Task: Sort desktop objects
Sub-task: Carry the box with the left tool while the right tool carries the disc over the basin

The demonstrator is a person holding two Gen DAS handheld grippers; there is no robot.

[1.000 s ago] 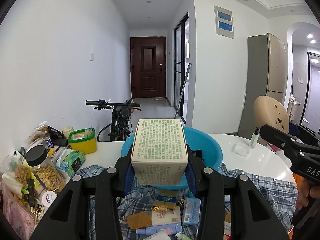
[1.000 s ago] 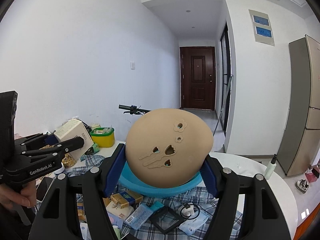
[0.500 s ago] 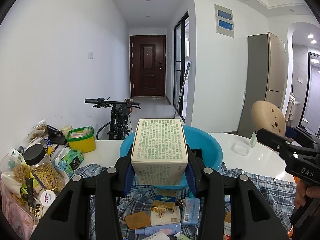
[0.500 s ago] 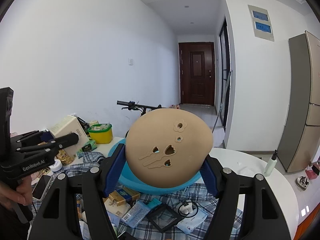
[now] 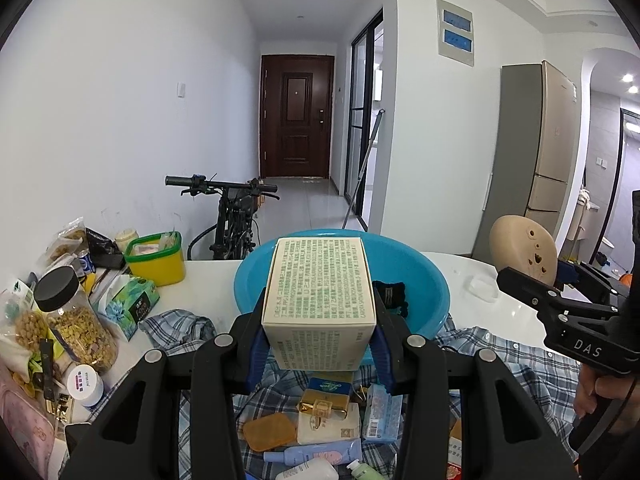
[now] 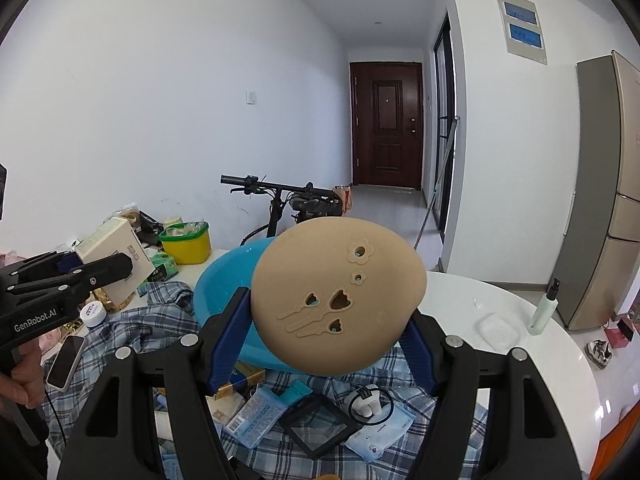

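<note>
My left gripper [image 5: 318, 354] is shut on a cream cardboard box [image 5: 318, 304] printed with green text, held above the near rim of a blue plastic basin [image 5: 420, 276]. My right gripper [image 6: 324, 350] is shut on a tan egg-shaped sponge [image 6: 336, 296] with flower and tulip cut-outs, also over the blue basin [image 6: 216, 284]. Each gripper shows in the other view: the right gripper [image 5: 556, 292] with the sponge [image 5: 520, 246] at right, the left gripper [image 6: 68, 276] with the box [image 6: 114, 248] at left. Small cosmetics and packets [image 5: 320, 424] lie on a plaid shirt [image 5: 520, 364] below.
A yellow tub with a green rim [image 5: 156, 258], a tissue pack [image 5: 132, 300] and a snack jar [image 5: 76, 320] crowd the table's left side. A phone [image 6: 66, 362] and a white spray bottle [image 6: 544, 310] lie on the round white table [image 6: 560, 360]. A bicycle [image 5: 232, 216] stands behind.
Both grippers have sunk a little toward the table with their loads still held. In the left view the right gripper and sponge have dropped lower at the right edge.
</note>
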